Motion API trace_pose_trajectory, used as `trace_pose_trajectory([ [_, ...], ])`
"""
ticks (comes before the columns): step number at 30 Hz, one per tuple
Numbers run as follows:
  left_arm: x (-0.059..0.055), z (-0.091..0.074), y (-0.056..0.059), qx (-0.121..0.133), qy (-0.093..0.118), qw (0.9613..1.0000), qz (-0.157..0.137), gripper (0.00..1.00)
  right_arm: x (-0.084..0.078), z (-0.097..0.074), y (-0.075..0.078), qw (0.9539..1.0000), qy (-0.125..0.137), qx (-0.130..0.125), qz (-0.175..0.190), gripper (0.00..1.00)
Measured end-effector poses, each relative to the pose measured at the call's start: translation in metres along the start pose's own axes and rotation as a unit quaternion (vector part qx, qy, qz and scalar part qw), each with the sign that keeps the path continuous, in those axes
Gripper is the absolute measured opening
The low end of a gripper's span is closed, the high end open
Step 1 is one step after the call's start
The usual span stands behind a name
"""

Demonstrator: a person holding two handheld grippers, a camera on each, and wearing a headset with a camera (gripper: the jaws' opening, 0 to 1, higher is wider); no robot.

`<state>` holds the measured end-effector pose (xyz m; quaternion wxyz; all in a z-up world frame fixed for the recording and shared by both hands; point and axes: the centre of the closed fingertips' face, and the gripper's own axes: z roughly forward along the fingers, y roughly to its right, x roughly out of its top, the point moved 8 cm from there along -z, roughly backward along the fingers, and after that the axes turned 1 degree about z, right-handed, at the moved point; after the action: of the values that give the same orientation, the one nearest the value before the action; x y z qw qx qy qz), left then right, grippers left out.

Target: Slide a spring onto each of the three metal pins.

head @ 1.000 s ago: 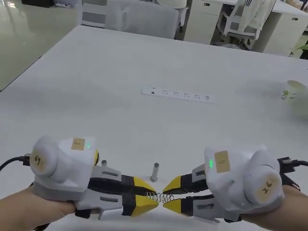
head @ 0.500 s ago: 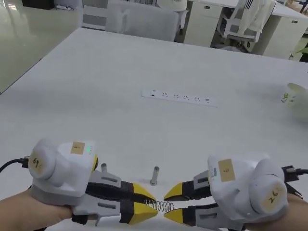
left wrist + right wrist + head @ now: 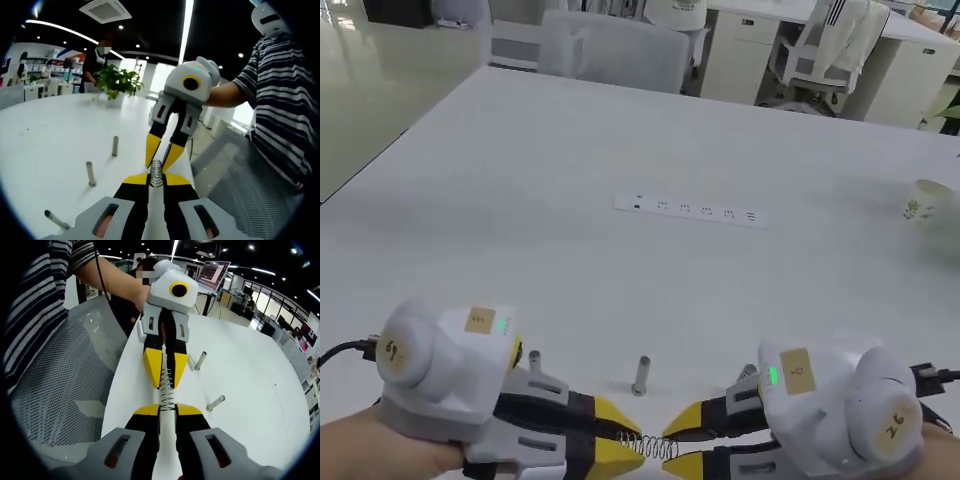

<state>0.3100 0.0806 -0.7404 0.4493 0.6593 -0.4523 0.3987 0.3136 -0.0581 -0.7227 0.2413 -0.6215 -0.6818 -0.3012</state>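
Spring in right tool's tips

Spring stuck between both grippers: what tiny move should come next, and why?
Probably open the right gripper's jaws. The spring is pinched at both ends, the other end by the left gripper, so it cannot tip up over a pin. A bare pin stands upright on the table just beyond the spring, so one gripper alone could likely carry it there.

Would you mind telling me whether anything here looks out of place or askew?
Only one thing: the spring is pinched at both ends, by the left gripper and the right gripper. It spans the gap between them sideways instead of standing over an upright pin. Nothing else clearly stands out.
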Motion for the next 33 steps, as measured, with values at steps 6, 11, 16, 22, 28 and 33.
trace_pose_trajectory([
  [6, 0.0, -0.001, 0.0, -0.002, 0.002, 1.0, -0.003, 0.02, 0.004, -0.005, 0.0, 1.0, 0.001, -0.004, -0.002, 0.07],
  [11, -0.003, -0.001, -0.001, 0.005, -0.011, 0.9999, 0.008, 0.02, 0.014, -0.014, 0.001, 0.9997, 0.022, -0.009, -0.005, 0.07],
  [16, -0.005, 0.001, 0.0, 0.002, -0.022, 0.9996, 0.017, 0.02, 0.022, -0.016, 0.0, 0.9994, 0.034, -0.006, -0.011, 0.07],
  [22, -0.005, 0.004, 0.002, -0.003, -0.032, 0.9991, 0.028, 0.02, 0.033, -0.017, -0.001, 0.9984, 0.055, 0.001, -0.011, 0.07],
  [28, -0.002, 0.006, -0.002, 0.004, -0.035, 0.9987, 0.036, 0.02, 0.04, -0.014, 0.002, 0.9974, 0.072, -0.004, -0.006, 0.07],
  [33, 0.002, 0.013, 0.001, 0.0, -0.033, 0.9985, 0.044, 0.02, 0.052, -0.01, 0.001, 0.9957, 0.091, -0.008, -0.011, 0.07],
])
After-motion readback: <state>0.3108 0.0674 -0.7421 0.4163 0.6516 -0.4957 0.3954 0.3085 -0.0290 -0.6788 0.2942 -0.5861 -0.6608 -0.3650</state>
